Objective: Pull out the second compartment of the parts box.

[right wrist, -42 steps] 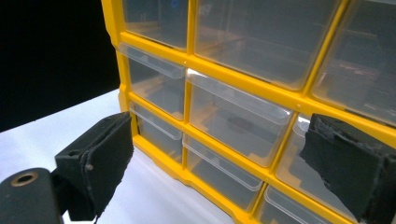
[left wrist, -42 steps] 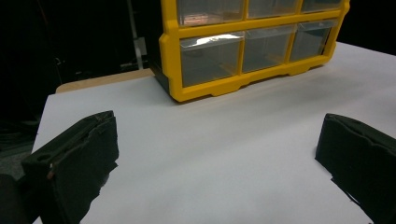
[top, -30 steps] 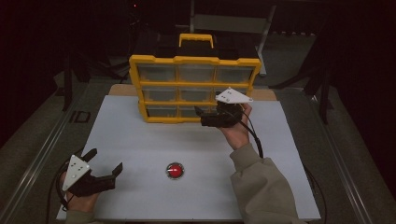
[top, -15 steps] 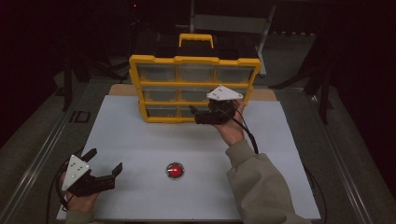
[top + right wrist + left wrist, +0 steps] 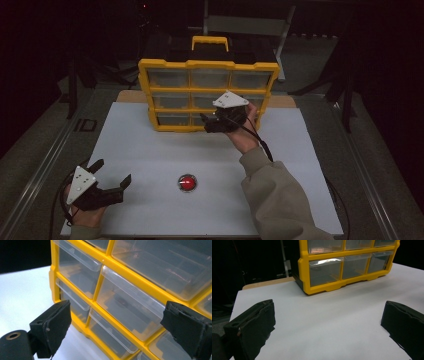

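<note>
Drawers of yellow cabinet (image 5: 130,305) sit just ahead — right tool (image 5: 209,123) gaping.

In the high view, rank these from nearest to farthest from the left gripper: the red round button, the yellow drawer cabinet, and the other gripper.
From the left gripper, at the near left of the white table:
1. Red round button, just to its right, near the front edge.
2. Yellow drawer cabinet with clear drawers, at the back centre.
3. Right gripper, held up at the cabinet's lower drawers; it and the cabinet are almost too close to call.
</note>
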Tool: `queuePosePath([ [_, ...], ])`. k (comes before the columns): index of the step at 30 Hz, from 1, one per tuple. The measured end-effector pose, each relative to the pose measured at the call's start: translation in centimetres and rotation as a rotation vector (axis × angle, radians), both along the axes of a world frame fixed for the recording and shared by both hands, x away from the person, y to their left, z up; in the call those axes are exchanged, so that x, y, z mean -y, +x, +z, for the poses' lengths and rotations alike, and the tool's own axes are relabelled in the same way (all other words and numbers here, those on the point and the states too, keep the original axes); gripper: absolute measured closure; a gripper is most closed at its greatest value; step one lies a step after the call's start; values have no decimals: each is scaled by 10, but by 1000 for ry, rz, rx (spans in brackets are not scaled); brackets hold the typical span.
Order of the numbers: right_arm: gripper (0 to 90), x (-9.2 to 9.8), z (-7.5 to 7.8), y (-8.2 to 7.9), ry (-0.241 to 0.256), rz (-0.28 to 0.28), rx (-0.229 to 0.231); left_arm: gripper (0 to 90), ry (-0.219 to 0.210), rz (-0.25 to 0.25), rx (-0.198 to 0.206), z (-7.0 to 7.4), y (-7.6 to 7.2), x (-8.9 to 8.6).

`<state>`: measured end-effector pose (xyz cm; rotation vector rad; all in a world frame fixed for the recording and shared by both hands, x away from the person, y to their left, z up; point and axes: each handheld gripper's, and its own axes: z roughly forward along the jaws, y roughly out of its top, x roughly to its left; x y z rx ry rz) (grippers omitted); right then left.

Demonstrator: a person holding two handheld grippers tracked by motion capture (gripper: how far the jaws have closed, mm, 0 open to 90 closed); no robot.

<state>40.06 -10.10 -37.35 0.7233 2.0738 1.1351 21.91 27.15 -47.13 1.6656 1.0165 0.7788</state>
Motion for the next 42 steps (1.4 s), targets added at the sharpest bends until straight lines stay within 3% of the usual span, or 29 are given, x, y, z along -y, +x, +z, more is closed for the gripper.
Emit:
queuePosePath([
  [9, 82, -8, -1, -1, -92, -17, 65, 0, 0, -1, -1, 0, 0, 0],
  [10, 82, -11, -1, 0, -123, -21, 79, 0, 0, -1, -2, 0, 0, 0],
  [15, 82, -17, 0, 1, -186, -30, 110, 0, 1, -2, -6, 0, 0, 0],
  [22, 82, -20, 0, 2, -247, -40, 132, 0, 0, -3, -5, 0, 0, 0],
  [30, 82, -25, -1, 3, -365, -56, 185, 0, -2, -3, -4, 0, 0, 0],
  [42, 82, -31, -3, 3, -485, -59, 252, 0, -2, -3, -6, -1, 0, -1],
])
